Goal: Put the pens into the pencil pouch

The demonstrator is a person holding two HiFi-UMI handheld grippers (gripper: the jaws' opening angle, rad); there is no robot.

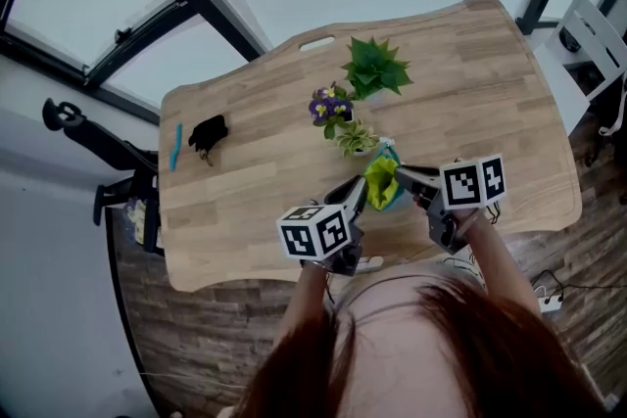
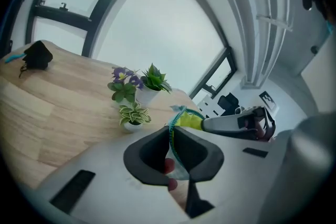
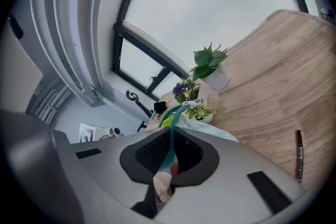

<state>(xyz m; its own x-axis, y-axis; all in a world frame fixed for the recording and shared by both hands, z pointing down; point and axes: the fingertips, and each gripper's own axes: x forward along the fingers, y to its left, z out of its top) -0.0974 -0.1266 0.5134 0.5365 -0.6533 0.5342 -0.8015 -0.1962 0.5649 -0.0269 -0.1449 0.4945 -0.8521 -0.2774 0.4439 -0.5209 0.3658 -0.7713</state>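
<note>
"Where is the pouch (image 1: 382, 183) right now?"

"It is hanging in the air over the near part of the table (image 1: 470, 93), just in front of the small striped-leaf plant (image 1: 355, 137). The person is holding it up between the two tools."

"Are both of them gripping it?"

"Yes. The left gripper (image 2: 172, 131) is pinching the teal zipper edge, with its jaws nearly together and only fabric between them. The right gripper (image 3: 171, 134) is doing the same from the other end."

"Which way is it running?"

"Its length is stretching from one gripper to the other, across in front of the person, and the zipper is lying along that line. The yellow-green body is bunching up in the middle."

"And the pens?"

"A dark pen (image 3: 299, 155) is lying flat on the wood, well apart from the pouch, off to the right gripper's side. I cannot tell which end is its tip. A slim blue thing (image 1: 175, 147) is lying at the table's far left beside a black thing (image 1: 208, 134), with its length running from the far edge toward the near one."
</note>
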